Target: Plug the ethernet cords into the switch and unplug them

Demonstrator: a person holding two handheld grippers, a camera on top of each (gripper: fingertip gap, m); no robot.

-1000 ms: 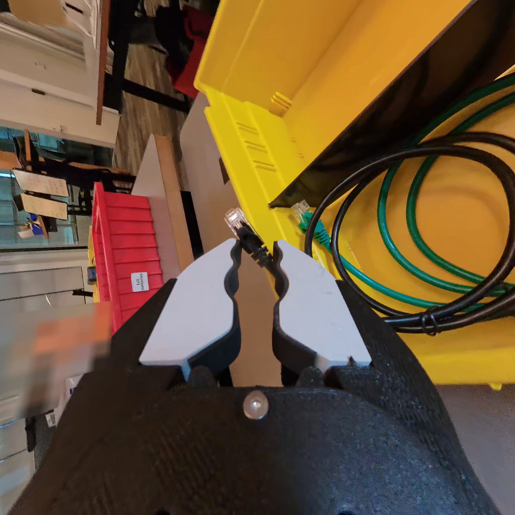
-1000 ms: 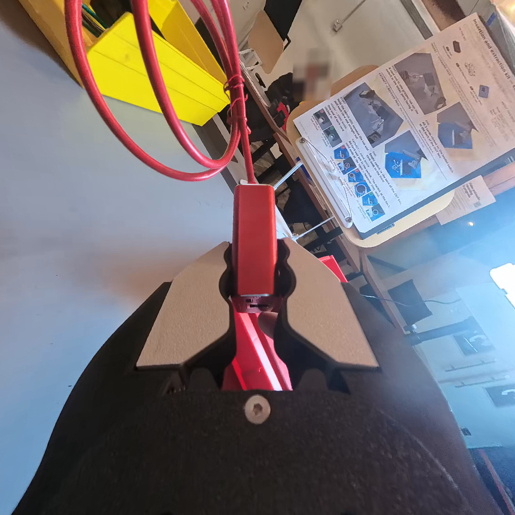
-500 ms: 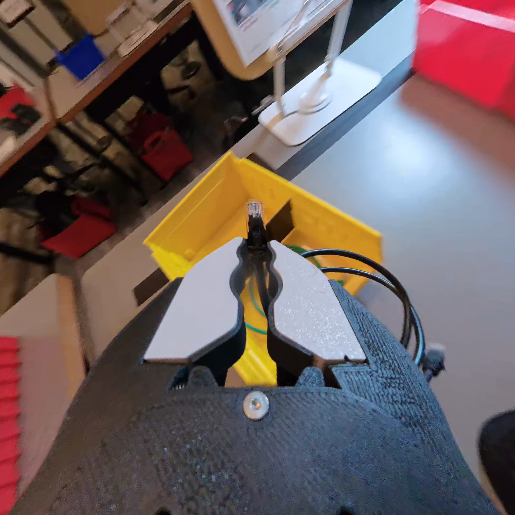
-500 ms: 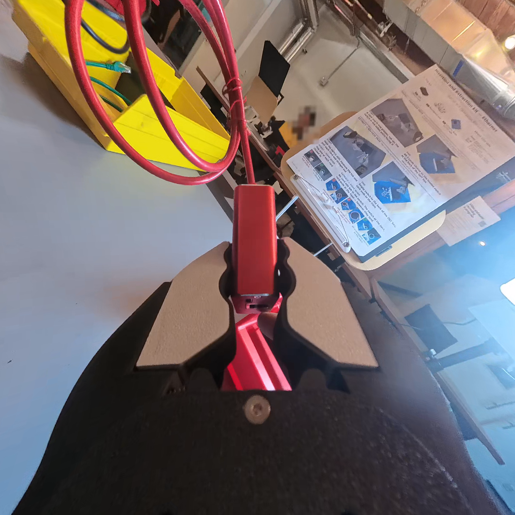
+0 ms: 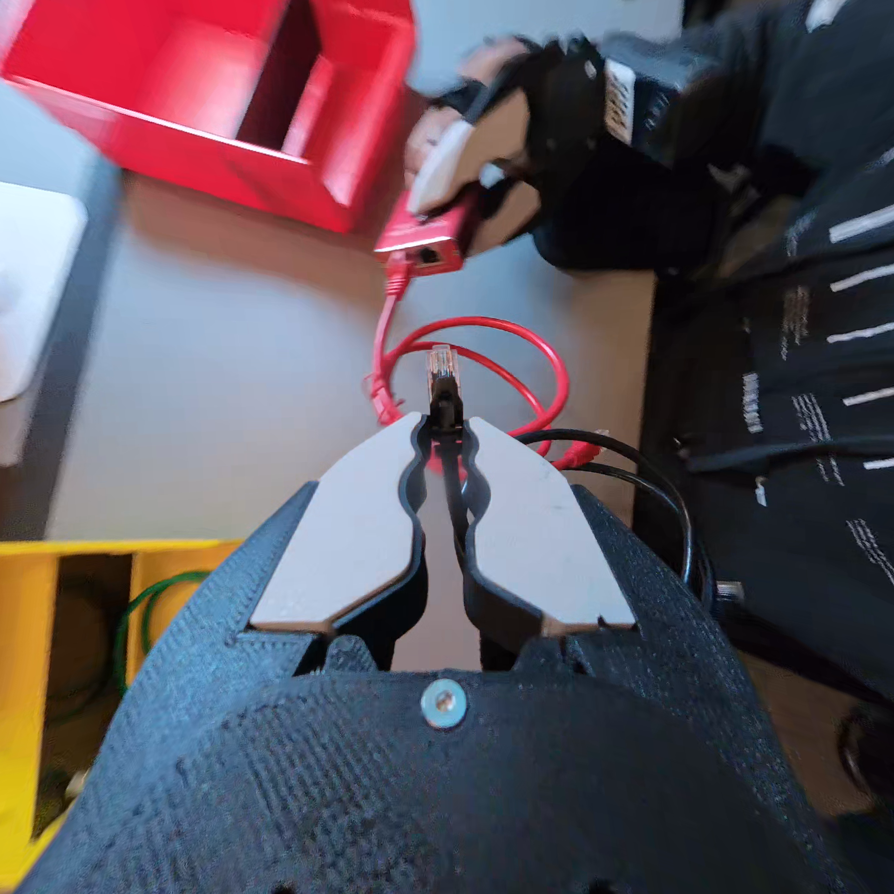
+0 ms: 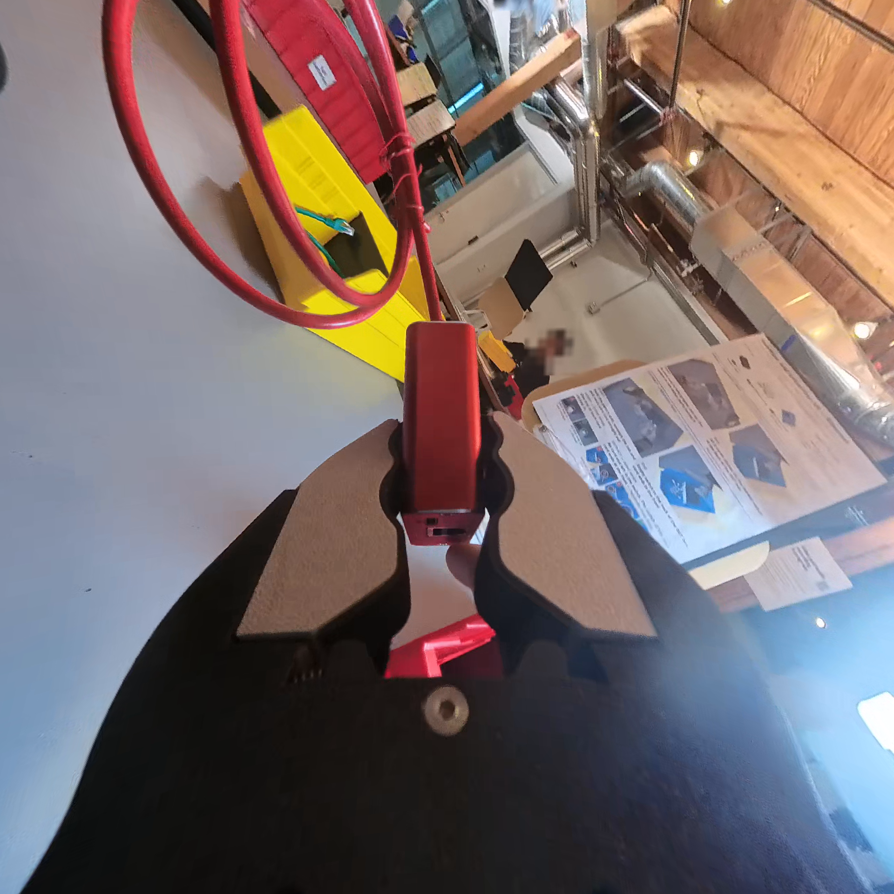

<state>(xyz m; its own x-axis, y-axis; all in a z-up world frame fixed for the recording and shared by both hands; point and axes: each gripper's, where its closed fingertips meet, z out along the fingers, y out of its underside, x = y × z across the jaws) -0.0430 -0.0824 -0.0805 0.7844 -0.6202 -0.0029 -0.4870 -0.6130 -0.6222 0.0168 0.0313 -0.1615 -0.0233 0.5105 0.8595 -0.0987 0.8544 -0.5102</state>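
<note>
My left gripper (image 5: 445,423) is shut on the black ethernet cord (image 5: 452,488) just behind its clear plug (image 5: 441,364), which points forward. Ahead, my right gripper (image 5: 447,191) holds the red switch (image 5: 425,239) above the grey table; a red cord (image 5: 484,358) is plugged into one port and hangs coiled, with an empty port beside it. In the right wrist view my right gripper (image 6: 441,430) is shut on the red switch (image 6: 441,421), and the red cord (image 6: 242,193) loops off its far end.
A red bin (image 5: 208,96) stands beyond the switch. A yellow bin (image 5: 29,629) with a green cord (image 5: 140,609) sits at lower left; it also shows in the right wrist view (image 6: 334,290). A person's dark clothing (image 5: 774,387) fills the right. An instruction sheet (image 6: 716,445) stands at right. The tips of one gripper are about 15 centimetres away from the tips of the other.
My left gripper has swung away from the yellow bin with the black cord and now faces the red switch. My right gripper has tilted, still holding the switch.
</note>
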